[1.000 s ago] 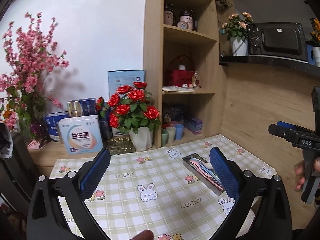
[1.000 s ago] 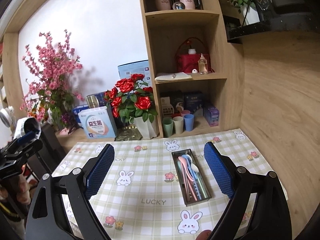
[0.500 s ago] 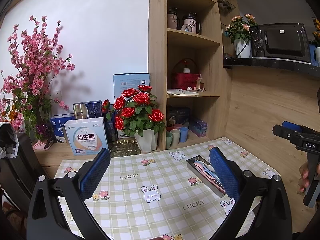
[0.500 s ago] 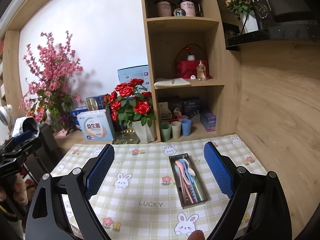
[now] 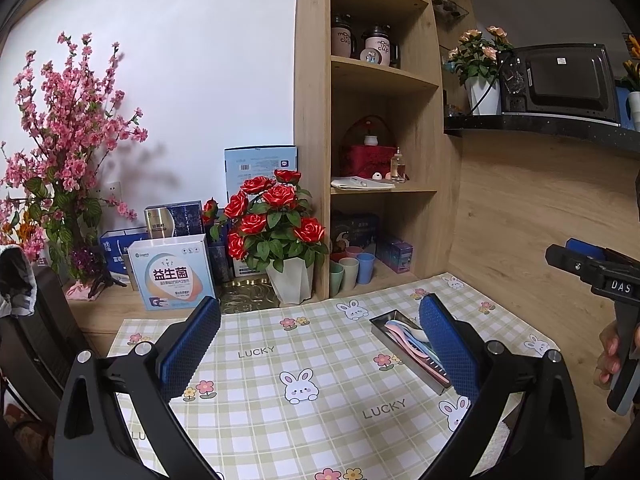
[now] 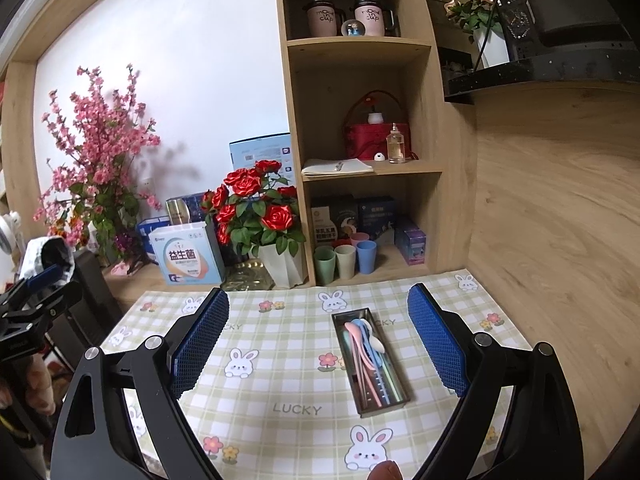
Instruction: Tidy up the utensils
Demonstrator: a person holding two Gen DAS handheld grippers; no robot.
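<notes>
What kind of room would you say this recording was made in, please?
Most likely a home kitchen or dining nook: a microwave on a dark counter, a wooden shelf unit holding mugs, and a steel tray of pastel utensils on a bunny-print tablecloth.

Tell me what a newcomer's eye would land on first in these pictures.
Probably the bunch of red roses in a white faceted vase, at the back of the table beside the wooden shelf unit. Next, the narrow metal tray of pastel plastic utensils on the bunny-print checked tablecloth, framed by the open right gripper.
</notes>
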